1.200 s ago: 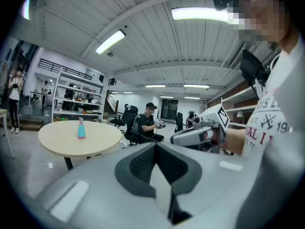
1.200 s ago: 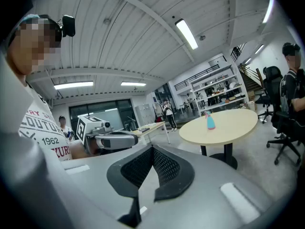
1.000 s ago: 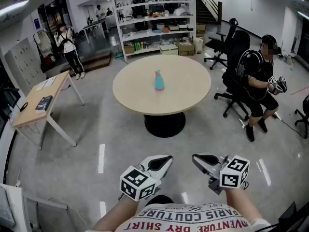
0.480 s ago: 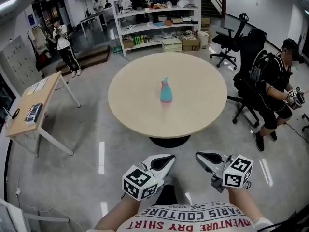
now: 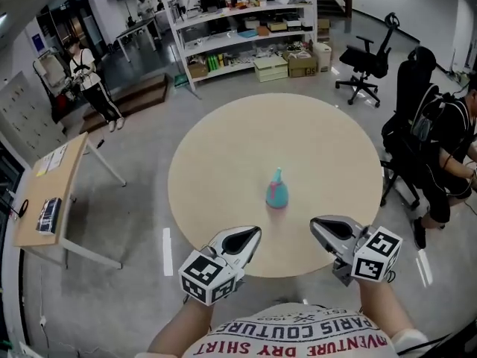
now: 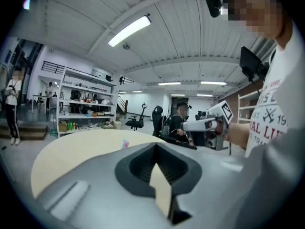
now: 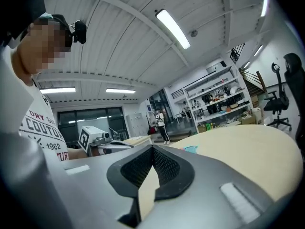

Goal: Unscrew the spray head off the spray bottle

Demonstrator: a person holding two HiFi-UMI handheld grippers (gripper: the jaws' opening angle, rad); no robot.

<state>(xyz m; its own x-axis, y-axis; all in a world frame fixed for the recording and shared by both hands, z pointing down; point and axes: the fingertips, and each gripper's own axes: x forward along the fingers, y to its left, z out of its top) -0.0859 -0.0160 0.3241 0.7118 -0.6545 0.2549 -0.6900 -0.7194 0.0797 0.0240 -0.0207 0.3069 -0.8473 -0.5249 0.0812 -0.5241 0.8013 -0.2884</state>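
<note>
Standing on table (image 5: 216,155): bottle (image 5: 276,194), teal, upright near the middle of the round top, pale spray head (image 5: 277,174) on it.
Left tongs (image 5: 254,233): clenched with nothing between them, tips over the table's near edge, apart from the bottle.
Right tongs (image 5: 314,224): clenched and empty too, over the near edge, right of the bottle and clear of it.
Room: a seated person (image 5: 453,136) at the right, shelves (image 5: 246,15) beyond the table, a standing person (image 5: 88,80) far left.

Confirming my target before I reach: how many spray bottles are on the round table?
1. The spray bottle stands upright near the middle of the round table; no other shows, and nothing there could hide one.
</note>
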